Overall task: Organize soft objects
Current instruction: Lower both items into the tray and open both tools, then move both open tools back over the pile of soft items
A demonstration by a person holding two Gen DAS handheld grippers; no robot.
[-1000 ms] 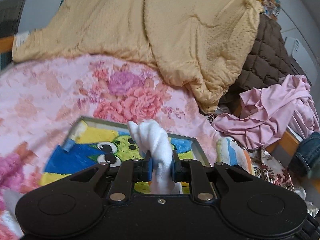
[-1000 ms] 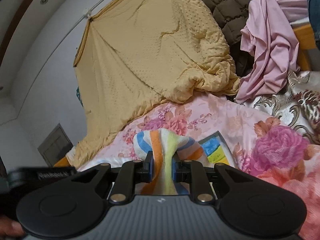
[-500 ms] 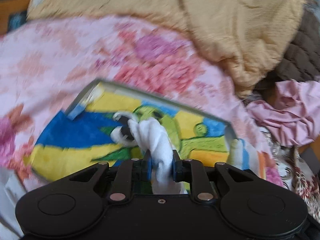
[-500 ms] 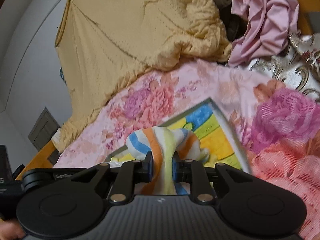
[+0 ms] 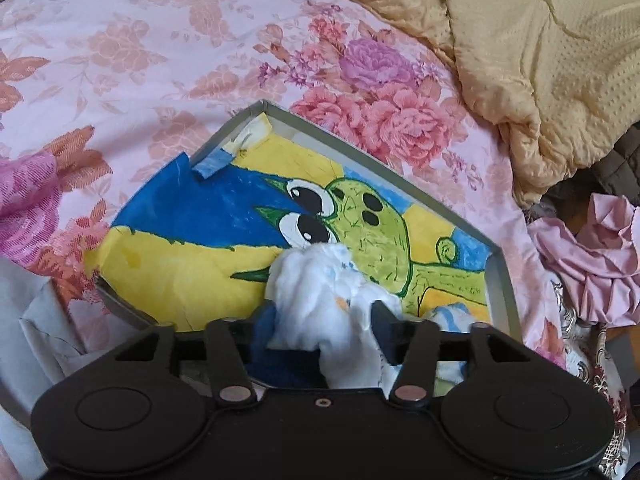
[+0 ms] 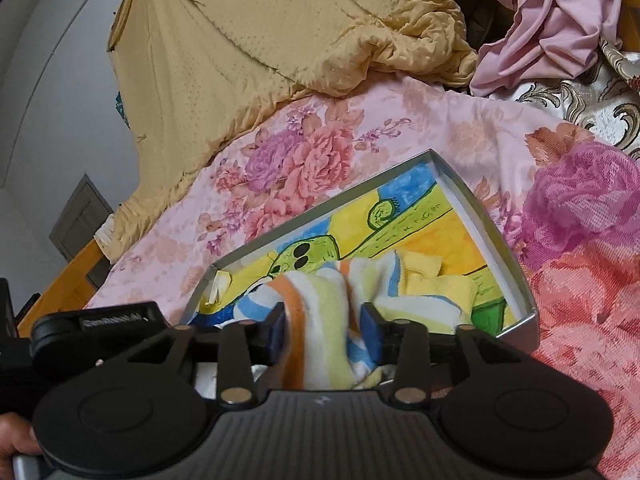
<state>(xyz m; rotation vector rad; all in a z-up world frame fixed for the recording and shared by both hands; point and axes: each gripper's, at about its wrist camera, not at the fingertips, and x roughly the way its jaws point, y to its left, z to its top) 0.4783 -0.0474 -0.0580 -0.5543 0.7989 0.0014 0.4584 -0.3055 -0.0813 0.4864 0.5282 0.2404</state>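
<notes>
A shallow grey box (image 5: 360, 148) with a cartoon drawing on its floor lies on the pink floral bedspread; it also shows in the right wrist view (image 6: 492, 236). My left gripper (image 5: 324, 320) is open over the box's near side, with a white fluffy cloth (image 5: 316, 280) lying loose between its spread fingers. My right gripper (image 6: 324, 320) is open, and a striped orange, yellow and blue towel (image 6: 320, 320) lies between its fingers inside the box. A folded yellow cloth (image 6: 436, 284) rests in the box beside the towel.
A rumpled yellow quilt (image 5: 540, 40) lies beyond the box, with a brown quilted cover behind it. A pile of pink clothing (image 5: 592, 264) sits to the right. The other gripper's black body (image 6: 100, 328) shows at the left of the right wrist view.
Both grippers have lowered into the box and opened. The white cloth and the striped towel, gripped earlier, now lie loose between the spread fingers.
</notes>
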